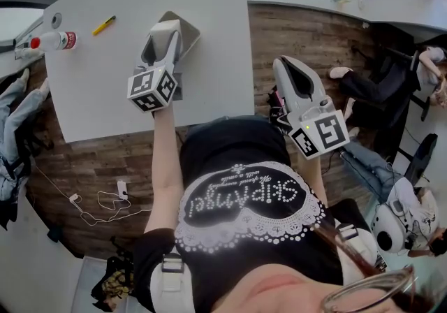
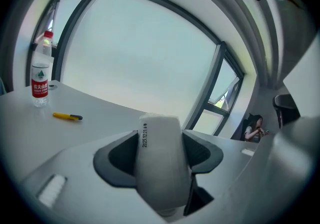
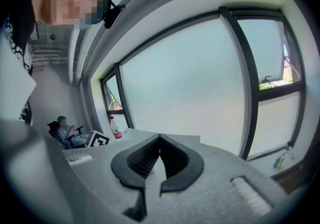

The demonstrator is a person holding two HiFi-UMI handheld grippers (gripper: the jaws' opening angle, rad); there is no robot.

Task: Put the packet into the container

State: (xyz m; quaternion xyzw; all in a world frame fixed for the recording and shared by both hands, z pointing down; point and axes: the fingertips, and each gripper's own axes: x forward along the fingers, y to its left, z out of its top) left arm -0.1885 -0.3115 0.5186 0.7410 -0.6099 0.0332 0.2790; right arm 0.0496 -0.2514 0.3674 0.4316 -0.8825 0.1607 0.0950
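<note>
A white packet (image 2: 158,168) with a printed date down its side stands between the dark pads of my left gripper (image 2: 161,136), which is shut on it. In the head view that left gripper (image 1: 168,28) hangs over the grey table (image 1: 91,88), its tip above a grey container (image 1: 189,31) near the table's right side. The jaws and packet hide most of the container; the left gripper view does not show it at all. My right gripper (image 1: 287,64) is held off the table's right edge, over the wooden floor. Its jaws (image 3: 160,139) are shut tip to tip on nothing.
A water bottle (image 1: 53,40) with a red label (image 2: 40,85) and a yellow pen (image 1: 104,24) lie at the table's far left. A white cable (image 1: 105,203) trails on the floor. People sit at the right (image 1: 380,84). Large windows lie ahead.
</note>
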